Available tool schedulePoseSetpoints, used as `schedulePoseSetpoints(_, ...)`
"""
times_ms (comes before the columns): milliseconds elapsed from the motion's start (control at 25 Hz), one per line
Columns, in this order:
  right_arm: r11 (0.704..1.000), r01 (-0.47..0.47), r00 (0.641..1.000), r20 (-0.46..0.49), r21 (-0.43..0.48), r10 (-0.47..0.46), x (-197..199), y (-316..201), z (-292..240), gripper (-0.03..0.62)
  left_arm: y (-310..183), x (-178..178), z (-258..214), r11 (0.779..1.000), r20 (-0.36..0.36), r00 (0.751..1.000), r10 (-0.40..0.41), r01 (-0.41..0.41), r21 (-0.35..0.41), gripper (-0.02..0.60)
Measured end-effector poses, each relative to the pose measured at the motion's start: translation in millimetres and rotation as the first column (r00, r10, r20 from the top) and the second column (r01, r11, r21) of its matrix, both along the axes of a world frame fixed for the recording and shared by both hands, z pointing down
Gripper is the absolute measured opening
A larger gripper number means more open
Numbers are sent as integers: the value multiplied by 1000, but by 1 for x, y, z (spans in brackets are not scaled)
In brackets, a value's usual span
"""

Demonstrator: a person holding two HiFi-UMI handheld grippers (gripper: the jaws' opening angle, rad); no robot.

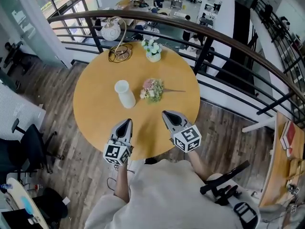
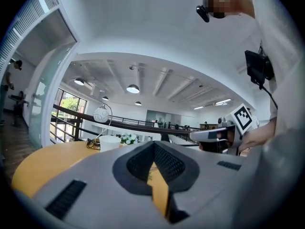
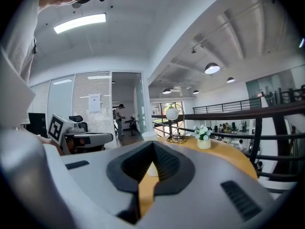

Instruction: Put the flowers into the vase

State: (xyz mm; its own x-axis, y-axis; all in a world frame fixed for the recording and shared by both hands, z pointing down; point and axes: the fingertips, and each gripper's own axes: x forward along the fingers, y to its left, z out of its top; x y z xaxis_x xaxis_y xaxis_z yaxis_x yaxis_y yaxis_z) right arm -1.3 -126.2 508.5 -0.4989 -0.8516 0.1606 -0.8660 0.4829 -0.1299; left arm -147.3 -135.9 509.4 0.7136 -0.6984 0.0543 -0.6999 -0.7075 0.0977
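Observation:
A white vase (image 1: 125, 93) stands upright near the middle of the round wooden table (image 1: 95, 104). A pink and white bunch of flowers (image 1: 152, 89) lies on the table just right of it, its stem pointing right. Both grippers hover at the table's near edge, short of both things. My left gripper (image 1: 127, 121) is shut and empty, in line with the vase. My right gripper (image 1: 165, 112) is shut and empty, a little below the flowers. In the left gripper view the vase (image 2: 109, 142) shows beyond the closed jaws (image 2: 153, 144). In the right gripper view the vase (image 3: 149, 135) rises behind the closed jaws (image 3: 152, 144).
A small pot of white flowers (image 1: 153, 50) and a globe lamp (image 1: 112, 31) with a ring base stand at the table's far side. A dark curved railing (image 1: 228, 42) runs behind the table. A black office chair (image 1: 28, 144) stands at the left.

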Motion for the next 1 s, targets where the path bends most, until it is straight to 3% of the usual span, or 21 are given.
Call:
schedulePoseSetpoints(400, 999, -6, 1000, 27, -39, 7, 13, -43, 20, 9, -36, 6, 22, 999, 27, 1000, -13, 14, -52, 6)
schedulePoseSetpoints(1000, 978, 163, 985, 85, -131, -152, 27, -73, 39, 9, -33, 23, 31, 974, 74, 981, -180, 188, -129, 6)
